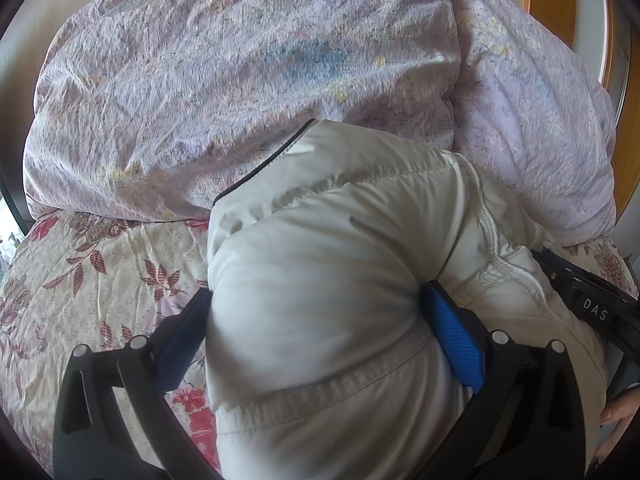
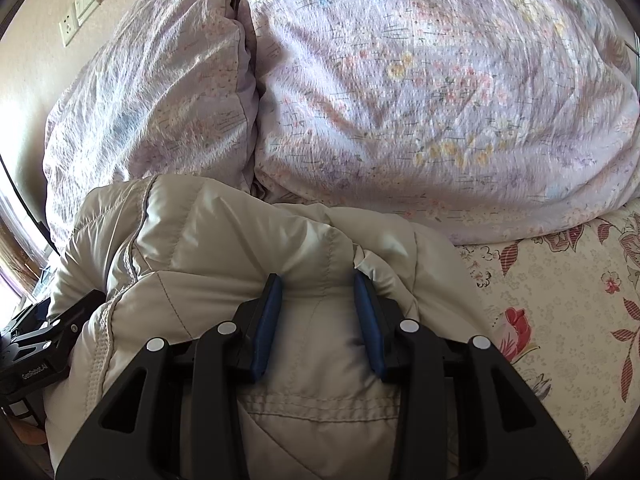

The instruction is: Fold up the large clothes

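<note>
Where bunched, puffy beige jacket (image 1: 328, 280)

A puffy, quilted beige jacket (image 1: 320, 280) lies bunched on the floral bedsheet (image 1: 100, 280), apparently folded over itself.

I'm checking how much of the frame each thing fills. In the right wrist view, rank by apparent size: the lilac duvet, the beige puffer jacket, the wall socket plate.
1. lilac duvet, fills most of the upper frame.
2. beige puffer jacket, nearly as large, but it lies nearest the camera, so its lead over anything is unsure.
3. wall socket plate, plainly smallest.
</note>
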A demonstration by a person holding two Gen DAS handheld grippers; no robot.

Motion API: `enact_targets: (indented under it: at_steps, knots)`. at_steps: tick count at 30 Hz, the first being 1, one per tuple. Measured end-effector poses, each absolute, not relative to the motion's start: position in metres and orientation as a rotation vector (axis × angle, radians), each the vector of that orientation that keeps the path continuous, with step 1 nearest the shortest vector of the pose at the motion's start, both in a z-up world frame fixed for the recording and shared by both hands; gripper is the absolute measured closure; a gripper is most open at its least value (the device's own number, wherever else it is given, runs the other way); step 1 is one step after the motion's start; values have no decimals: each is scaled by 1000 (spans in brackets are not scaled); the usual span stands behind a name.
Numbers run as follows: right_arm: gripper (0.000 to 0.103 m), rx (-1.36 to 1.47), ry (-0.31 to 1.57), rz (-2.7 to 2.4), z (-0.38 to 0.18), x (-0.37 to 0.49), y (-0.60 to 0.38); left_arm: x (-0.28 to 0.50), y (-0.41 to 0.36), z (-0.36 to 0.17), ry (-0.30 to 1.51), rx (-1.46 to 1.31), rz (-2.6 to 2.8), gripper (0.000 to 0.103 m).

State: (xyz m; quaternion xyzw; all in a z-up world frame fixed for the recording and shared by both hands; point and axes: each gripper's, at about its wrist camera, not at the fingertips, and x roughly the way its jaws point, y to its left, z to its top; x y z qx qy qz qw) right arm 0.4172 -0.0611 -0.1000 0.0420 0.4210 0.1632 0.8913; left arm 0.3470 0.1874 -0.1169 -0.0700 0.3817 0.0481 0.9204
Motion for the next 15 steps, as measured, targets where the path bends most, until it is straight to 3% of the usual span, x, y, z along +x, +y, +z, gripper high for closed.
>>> enact_targets:
  at_steps: [15]
  knots:
    - [64, 119, 874, 350, -102, 418, -66, 344, 190, -116, 779, -163, 95, 2]
